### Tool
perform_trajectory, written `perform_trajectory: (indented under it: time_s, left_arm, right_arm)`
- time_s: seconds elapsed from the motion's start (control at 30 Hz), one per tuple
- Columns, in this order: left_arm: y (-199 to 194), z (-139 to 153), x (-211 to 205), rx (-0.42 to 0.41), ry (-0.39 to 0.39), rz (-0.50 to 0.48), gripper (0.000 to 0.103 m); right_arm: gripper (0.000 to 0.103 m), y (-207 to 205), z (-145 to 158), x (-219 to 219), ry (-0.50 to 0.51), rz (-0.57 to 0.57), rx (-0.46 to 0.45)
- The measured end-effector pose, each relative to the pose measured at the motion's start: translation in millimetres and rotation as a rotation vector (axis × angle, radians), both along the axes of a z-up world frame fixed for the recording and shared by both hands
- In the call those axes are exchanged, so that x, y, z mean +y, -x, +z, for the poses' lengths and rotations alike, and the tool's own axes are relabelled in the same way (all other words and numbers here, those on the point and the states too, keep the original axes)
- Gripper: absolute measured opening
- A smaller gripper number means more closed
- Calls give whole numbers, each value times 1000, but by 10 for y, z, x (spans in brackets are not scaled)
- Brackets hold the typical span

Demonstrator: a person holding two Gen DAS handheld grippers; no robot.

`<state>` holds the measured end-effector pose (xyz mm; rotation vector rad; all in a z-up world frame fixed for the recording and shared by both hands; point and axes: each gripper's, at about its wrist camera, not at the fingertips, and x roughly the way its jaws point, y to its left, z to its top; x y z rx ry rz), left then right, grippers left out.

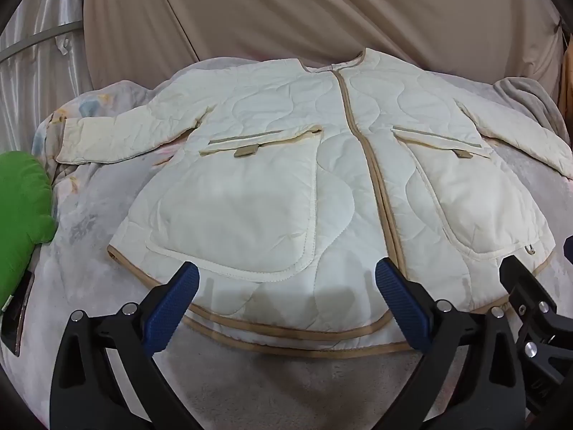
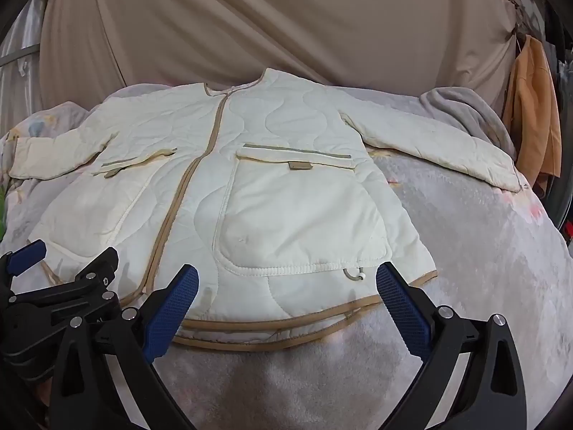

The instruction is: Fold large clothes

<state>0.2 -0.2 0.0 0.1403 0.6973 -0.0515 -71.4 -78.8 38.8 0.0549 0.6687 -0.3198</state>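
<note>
A cream quilted jacket with tan trim lies flat, front up and zipped, on a grey blanket-covered bed. Both sleeves spread out to the sides. It has two large patch pockets. My left gripper is open and empty, just above the jacket's hem on its left half. My right gripper is open and empty, above the hem on the right half of the jacket. Each gripper shows at the edge of the other's view, the right one in the left wrist view, the left one in the right wrist view.
A green cushion lies at the bed's left edge with a dark flat object below it. A grey blanket is bunched at the far right. Orange clothing hangs at right. A beige curtain backs the bed.
</note>
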Motion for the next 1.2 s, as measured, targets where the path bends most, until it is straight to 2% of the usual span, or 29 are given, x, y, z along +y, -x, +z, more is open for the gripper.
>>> perform_trajectory:
  time_s: [0.53, 0.67, 1.2]
  left_arm:
    - [2, 11, 133, 6, -2, 20, 96]
    - [13, 14, 178, 14, -2, 19, 96]
    - [200, 129, 186, 27, -5, 4, 96]
  right_arm:
    - [98, -4, 0, -5, -2, 22, 8]
    - [98, -25, -1, 138, 7, 27, 14]
    - [98, 159, 90, 178, 0, 23, 17]
